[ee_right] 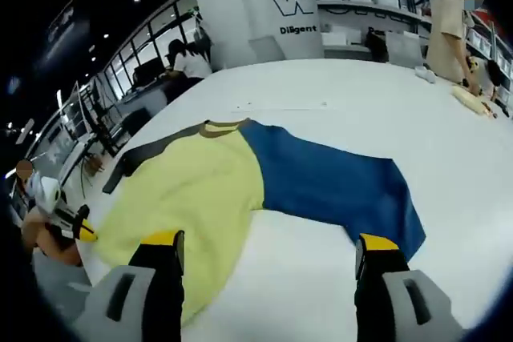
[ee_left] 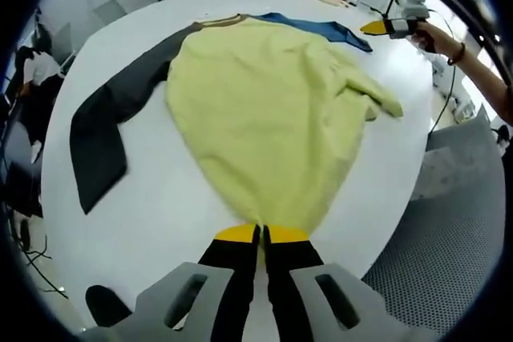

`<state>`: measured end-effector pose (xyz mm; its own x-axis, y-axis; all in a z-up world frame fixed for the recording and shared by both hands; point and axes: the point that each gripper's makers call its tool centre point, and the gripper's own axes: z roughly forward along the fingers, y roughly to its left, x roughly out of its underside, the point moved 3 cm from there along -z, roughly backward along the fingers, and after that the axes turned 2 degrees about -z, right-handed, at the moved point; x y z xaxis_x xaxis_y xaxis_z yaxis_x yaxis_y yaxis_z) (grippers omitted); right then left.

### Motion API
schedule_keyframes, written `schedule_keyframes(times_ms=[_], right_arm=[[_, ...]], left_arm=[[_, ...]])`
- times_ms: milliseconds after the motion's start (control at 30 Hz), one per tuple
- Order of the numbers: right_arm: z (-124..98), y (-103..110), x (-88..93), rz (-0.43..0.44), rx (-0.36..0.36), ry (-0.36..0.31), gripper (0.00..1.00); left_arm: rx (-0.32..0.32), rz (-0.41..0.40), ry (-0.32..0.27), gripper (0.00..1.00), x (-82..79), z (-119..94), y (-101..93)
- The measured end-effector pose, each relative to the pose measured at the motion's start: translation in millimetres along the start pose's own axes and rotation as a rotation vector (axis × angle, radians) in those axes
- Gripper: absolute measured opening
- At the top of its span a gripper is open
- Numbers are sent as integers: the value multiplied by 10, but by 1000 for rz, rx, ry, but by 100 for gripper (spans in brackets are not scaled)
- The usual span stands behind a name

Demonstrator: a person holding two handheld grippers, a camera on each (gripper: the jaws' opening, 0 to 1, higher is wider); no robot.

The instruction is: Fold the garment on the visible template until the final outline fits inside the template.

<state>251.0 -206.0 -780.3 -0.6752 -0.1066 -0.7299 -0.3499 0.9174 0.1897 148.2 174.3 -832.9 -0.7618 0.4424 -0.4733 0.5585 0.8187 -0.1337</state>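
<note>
Left gripper view: the left gripper [ee_left: 262,235] sits at bottom centre, yellow-tipped fingers pinching the hem of the yellow, grey and blue colour-block sweatshirt [ee_left: 264,110], which lies spread over the white round table [ee_left: 160,198]. The right gripper [ee_left: 383,27] is at upper right.

Right gripper view: the right gripper [ee_right: 272,250] has its fingers spread wide above the table near the sweatshirt's blue sleeve [ee_right: 333,182]. The left gripper [ee_right: 80,230] is at the far left edge.

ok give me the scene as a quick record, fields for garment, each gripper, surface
garment: colour-block sweatshirt, yellow body, dark grey sleeve, blue sleeve, lying on the table
left gripper: jaws shut on the yellow hem
right gripper: jaws open, above the garment, blue sleeve between them
surface: white table
</note>
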Motion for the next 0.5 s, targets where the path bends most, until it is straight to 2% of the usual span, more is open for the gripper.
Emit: schedule_keyframes(times_ms=[133,300,367,433,500], right_arm=[[-74,362,206,-33,-79,20,87],[-141,617,424,-73,-123,42,87],[-169,701,499,-84,-144,57,86],[-191,762,570,-130,-154,72,85],[-209,820,662,-151,-170,109,85]], left_arm=[[-4,-60,-26,10,-7,-14,-12],[-9,-63,-27,35,16,-34,-67],[-14,-57,-24,37,25,-42,-69],[-10,-73,-24,36,33,-54,-80],[-10,-88,-33,37,37,-71,-84]])
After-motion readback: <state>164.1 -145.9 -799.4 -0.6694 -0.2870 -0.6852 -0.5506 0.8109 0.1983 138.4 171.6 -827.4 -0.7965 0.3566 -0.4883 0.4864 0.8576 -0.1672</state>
